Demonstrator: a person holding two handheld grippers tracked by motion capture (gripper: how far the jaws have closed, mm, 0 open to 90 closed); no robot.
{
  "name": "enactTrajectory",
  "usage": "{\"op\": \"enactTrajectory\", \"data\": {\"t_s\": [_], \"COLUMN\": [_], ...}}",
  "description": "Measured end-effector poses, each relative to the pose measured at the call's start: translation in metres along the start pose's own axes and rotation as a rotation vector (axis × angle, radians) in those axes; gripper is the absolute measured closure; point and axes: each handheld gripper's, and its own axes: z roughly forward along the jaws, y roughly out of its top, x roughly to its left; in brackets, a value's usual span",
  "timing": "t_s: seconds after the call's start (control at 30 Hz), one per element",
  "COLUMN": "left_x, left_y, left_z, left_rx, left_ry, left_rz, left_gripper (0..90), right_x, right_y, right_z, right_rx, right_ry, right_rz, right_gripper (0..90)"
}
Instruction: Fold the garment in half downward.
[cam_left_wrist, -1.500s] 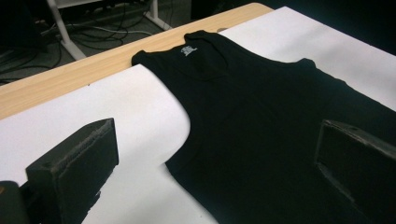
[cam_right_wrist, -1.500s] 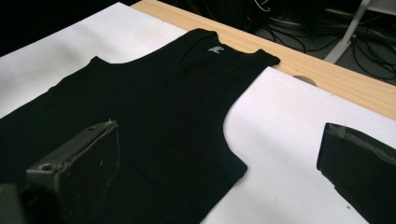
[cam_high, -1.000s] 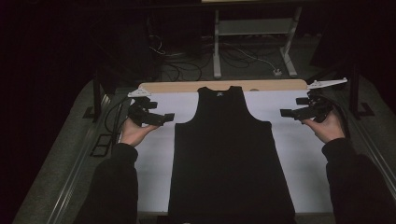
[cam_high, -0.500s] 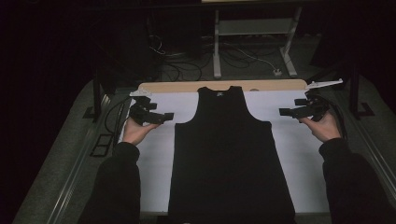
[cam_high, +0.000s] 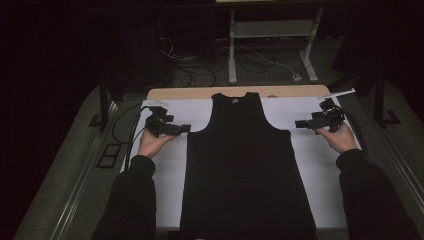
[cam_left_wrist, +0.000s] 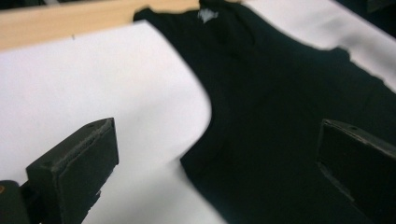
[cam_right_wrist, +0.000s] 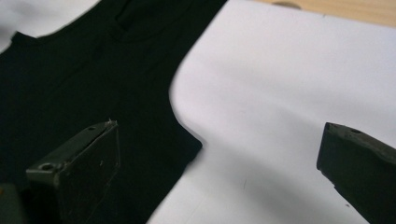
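— Where do we stand with the black sleeveless cotton top (cam_high: 247, 165)?

— It lies flat, neck away from us, on the white sheet (cam_high: 320, 165) covering the worktop. We hold the left gripper (cam_high: 181, 129) just beside its left armhole corner and the right gripper (cam_high: 301, 123) near the right one, both with fingers wide apart and nothing between them.

— So which step is this?

— We judge it's the approach before the first grasp. In the left gripper view the armhole corner (cam_left_wrist: 187, 161) sits between the fingers; likewise in the right gripper view (cam_right_wrist: 196, 144).

— And next?

— Probably we lower, slip one finger under each edge, then close evenly so the cloth doesn't bunch.
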Motion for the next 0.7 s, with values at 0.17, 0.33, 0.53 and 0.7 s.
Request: {"op": "enactTrajectory", "data": {"t_s": [0.17, 0.33, 0.53, 0.7], "left_x": [0.004, 0.01, 0.015, 0.019], "left_y": [-0.005, -0.008, -0.013, -0.015], "left_z": [0.009, 0.012, 0.018, 0.023], "left_rx": [0.044, 0.054, 0.081, 0.088], "left_ry": [-0.002, 0.015, 0.017, 0.019], "left_rz": [-0.007, -0.027, -0.034, -0.051], "left_gripper": [0.0, 0.0, 0.0, 0.0], "right_x": [-0.002, -0.002, 0.001, 0.005], "right_y": [-0.002, -0.005, -0.007, -0.008], "right_z": [0.009, 0.017, 0.025, 0.03], "right_rx": [0.021, 0.047, 0.073, 0.073], "right_ry": [-0.005, -0.007, -0.002, 0.009], "right_rz": [0.004, 0.002, -0.012, -0.012], "right_gripper": [0.0, 0.0, 0.0, 0.0]}}
